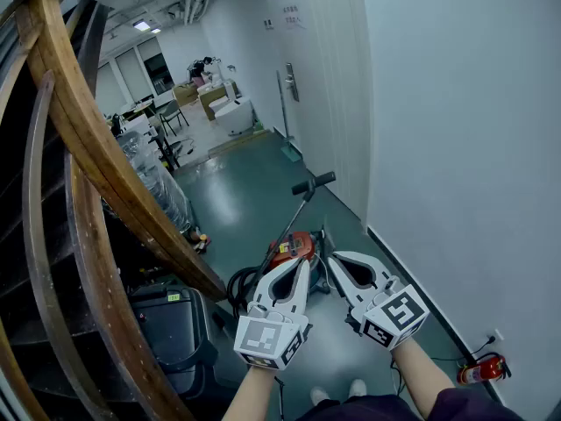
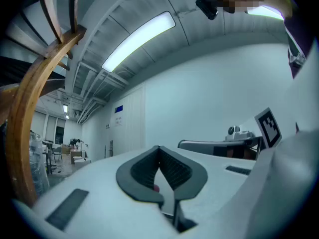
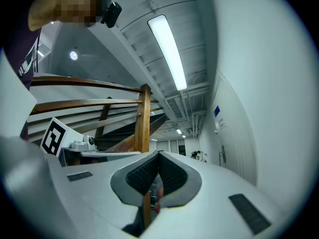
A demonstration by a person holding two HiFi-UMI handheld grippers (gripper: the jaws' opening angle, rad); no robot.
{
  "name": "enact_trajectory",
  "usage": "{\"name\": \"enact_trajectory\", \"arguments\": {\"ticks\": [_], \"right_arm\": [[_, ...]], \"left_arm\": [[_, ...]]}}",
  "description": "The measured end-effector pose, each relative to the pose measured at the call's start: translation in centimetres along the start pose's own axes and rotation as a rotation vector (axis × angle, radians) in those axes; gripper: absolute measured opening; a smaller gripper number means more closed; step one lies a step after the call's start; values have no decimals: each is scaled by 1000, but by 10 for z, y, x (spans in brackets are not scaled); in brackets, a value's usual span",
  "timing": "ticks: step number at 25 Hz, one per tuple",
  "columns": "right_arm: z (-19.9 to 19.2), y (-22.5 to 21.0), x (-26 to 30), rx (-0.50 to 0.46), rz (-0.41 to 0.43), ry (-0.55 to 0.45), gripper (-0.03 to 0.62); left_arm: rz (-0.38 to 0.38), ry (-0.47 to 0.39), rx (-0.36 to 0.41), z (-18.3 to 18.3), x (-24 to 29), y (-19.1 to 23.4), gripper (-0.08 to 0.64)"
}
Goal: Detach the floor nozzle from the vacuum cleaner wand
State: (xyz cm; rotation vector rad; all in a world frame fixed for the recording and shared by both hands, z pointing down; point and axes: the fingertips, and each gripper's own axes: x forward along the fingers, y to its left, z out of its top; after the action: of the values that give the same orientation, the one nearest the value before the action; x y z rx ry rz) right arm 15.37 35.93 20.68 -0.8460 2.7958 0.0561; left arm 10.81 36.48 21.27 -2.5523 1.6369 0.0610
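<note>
At the far left a curved wooden stair rail (image 1: 88, 139) is seen, and nothing of the task lies by it. The left claw (image 1: 301, 268) is held out over the floor (image 1: 237, 191), its jaws pressed fully together with nothing caught between them. Just past its tips the vacuum cleaner (image 1: 294, 247) is seen on the floor, with the wand (image 1: 296, 213) slanting up from the red body to a black handle (image 1: 314, 182). The floor nozzle cannot be made out, the lower end being covered by the claws. The right claw (image 1: 337, 260) is held just beside the left, likewise closed and empty. Neither claw is seen touching the vacuum cleaner. The task is judged not yet begun: the wand has to be steadied, the nozzle gripped and pulled free.
</note>
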Motion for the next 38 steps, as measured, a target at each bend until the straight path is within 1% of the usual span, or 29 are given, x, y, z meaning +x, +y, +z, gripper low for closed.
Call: {"name": "enact_trajectory", "arguments": {"ticks": [3, 6, 9, 13, 18, 20, 23, 30, 38], "right_arm": [[-4, 5, 4, 9, -1, 8, 18], [-11, 10, 8, 33, 6, 25, 18], [-19, 15, 13, 92, 35, 56, 18], [-33, 16, 17, 139, 16, 86, 18], [-52, 24, 27, 214, 38, 108, 18], [-55, 25, 30, 229, 31, 111, 18], [-57, 24, 35, 225, 22, 121, 18], [-74, 6, 51, 244, 1, 141, 18], [-103, -30, 78, 269, -9, 179, 18]], "left_arm": [[-3, 20, 0, -4, -4, 3, 5], [-19, 52, -34, -12, -7, 8, 5], [-46, 84, -90, -19, -11, 15, 5], [-60, 101, -104, -26, -20, 24, 5], [-123, 127, -151, -40, -29, 32, 5], [-134, 134, -150, -43, -32, 37, 5], [-142, 140, -144, -47, -33, 46, 5], [-147, 154, -164, -64, -20, 73, 5], [-142, 193, -168, -91, 16, 103, 5]]}}
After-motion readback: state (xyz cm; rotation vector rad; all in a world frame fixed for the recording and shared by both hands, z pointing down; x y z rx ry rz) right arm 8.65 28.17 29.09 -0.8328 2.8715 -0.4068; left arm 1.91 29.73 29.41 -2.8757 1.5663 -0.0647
